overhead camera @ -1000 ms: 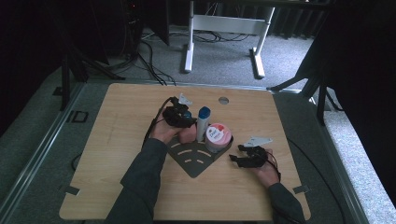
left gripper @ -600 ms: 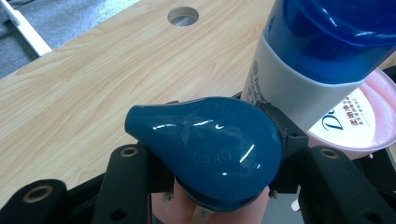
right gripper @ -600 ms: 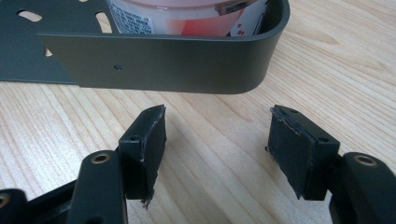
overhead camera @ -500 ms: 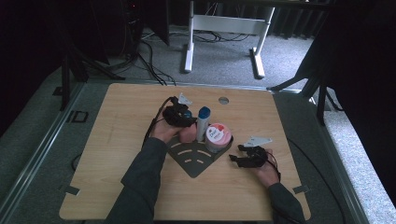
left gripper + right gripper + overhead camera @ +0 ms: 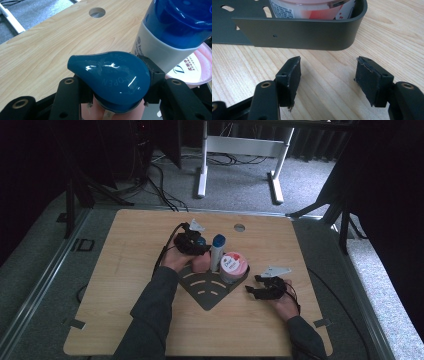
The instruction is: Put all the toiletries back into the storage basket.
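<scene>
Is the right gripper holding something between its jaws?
No, in the right gripper view the right gripper has only bare wooden table between its open jaws.

My left gripper (image 5: 192, 242) holds a pink bottle (image 5: 201, 262) over the dark corner tray (image 5: 207, 290); my right gripper (image 5: 265, 287) rests on the table beside it.

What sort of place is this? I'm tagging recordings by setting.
Probably a lab or recording workspace, not a home: a bare wooden table on grey carpet, loose cables on the floor, and dark curtains around.
</scene>
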`<control>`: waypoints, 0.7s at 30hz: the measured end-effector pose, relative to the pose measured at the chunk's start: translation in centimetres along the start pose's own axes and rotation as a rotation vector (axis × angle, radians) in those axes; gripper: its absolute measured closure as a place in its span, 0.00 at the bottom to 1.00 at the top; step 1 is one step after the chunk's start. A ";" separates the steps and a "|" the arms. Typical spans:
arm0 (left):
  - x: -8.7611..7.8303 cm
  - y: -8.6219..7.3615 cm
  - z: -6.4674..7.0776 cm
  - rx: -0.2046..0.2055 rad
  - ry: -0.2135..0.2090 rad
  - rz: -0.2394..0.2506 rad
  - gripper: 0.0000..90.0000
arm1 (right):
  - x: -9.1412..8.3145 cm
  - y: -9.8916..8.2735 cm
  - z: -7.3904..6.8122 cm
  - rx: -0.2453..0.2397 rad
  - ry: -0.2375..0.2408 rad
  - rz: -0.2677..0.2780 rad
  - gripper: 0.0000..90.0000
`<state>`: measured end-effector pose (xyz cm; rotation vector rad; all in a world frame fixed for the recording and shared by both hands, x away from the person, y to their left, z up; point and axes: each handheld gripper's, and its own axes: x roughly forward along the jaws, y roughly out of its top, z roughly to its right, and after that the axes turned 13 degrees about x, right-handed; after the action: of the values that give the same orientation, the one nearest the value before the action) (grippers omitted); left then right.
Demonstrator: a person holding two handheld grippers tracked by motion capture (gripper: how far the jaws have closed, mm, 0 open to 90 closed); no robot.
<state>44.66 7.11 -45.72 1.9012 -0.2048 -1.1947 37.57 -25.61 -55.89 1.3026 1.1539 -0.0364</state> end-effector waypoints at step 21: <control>0.1 -0.2 -0.2 0.014 0.008 0.018 0.59 | 0.0 0.0 0.0 -0.001 0.000 0.000 0.41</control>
<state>44.78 7.32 -45.91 1.9120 -0.2266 -1.1763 37.58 -25.59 -55.89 1.3013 1.1540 -0.0356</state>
